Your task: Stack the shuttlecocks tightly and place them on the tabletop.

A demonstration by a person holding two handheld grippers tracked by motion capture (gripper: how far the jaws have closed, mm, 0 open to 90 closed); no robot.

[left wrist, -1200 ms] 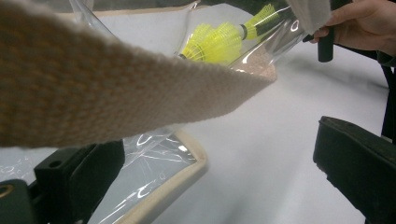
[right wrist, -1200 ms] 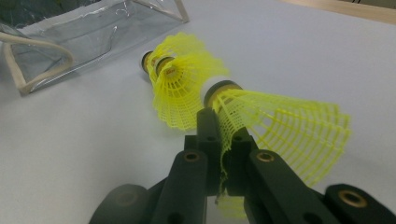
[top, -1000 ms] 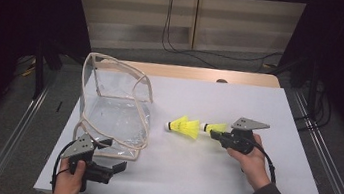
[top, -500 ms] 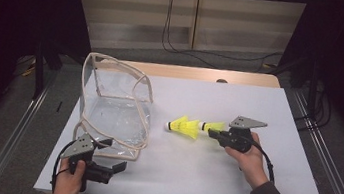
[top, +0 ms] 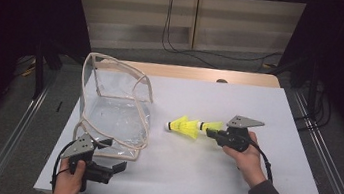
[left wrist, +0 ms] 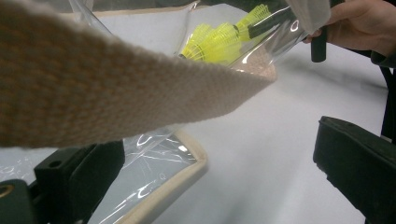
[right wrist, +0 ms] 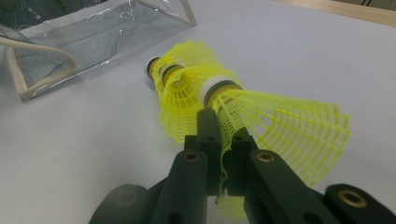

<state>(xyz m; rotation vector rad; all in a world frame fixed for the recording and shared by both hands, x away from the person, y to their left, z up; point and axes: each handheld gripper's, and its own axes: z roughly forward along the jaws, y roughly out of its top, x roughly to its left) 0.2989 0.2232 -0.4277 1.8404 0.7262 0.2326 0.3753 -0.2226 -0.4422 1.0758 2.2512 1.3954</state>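
Shuttlecocks (top: pixel 191 127): nested yellow stack, on the surface right of the clear bag (top: pixel 116 115).
Right gripper (top: pixel 212 131): clamped on rear skirt.
Left gripper (top: pixel 112 161): jaws apart, empty, at the bag.
Handling: light, mesh crushable; grip gently.

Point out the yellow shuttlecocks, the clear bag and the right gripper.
yellow shuttlecocks (top: pixel 187 127), high view, on the mesh skirt of the middle one.
clear bag (top: pixel 116 115), high view, on its transparent side wall.
right gripper (right wrist: pixel 223 140), right gripper view, between its fingertips, shut on a skirt.
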